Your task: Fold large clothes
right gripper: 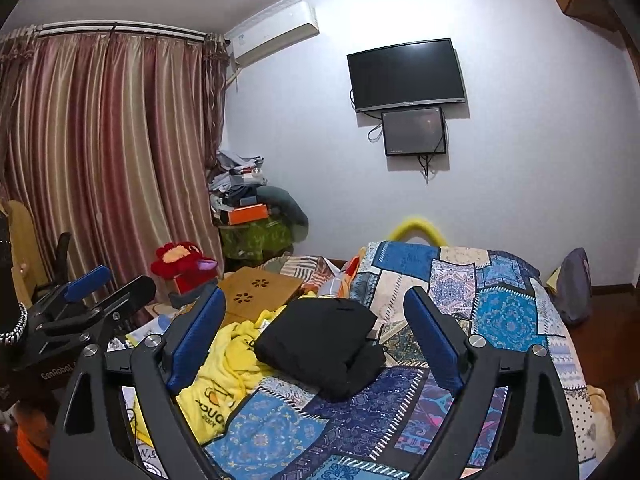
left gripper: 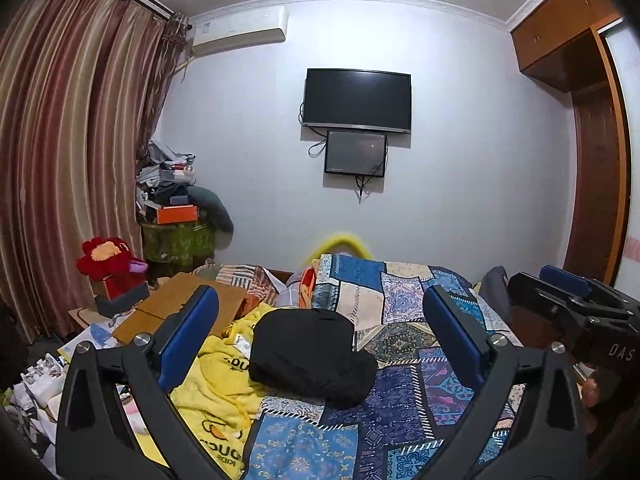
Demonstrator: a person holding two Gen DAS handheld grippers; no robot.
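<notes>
Both grippers sit closest to the lens, spread wide and gripping nothing: the left gripper [left gripper: 320, 334] and the right gripper [right gripper: 316, 330] hover low over the bed [left gripper: 404, 312], just short of the clothes, with blue pads [left gripper: 188, 332] facing each other across an empty gap. Between those pads you see the black garment [left gripper: 310, 354], already folded into a chunky bundle and lying on the patchwork bedspread [right gripper: 508, 316]. Its long axis runs on a slant from far left to near right, and the near right end bulges with thicker folds. Touching its left edge is a crumpled yellow garment [left gripper: 218, 396] with duck print, spilling toward the bed's left side. Further left there's a flat brown board [right gripper: 260, 290] and a red plush toy [left gripper: 108, 260].
</notes>
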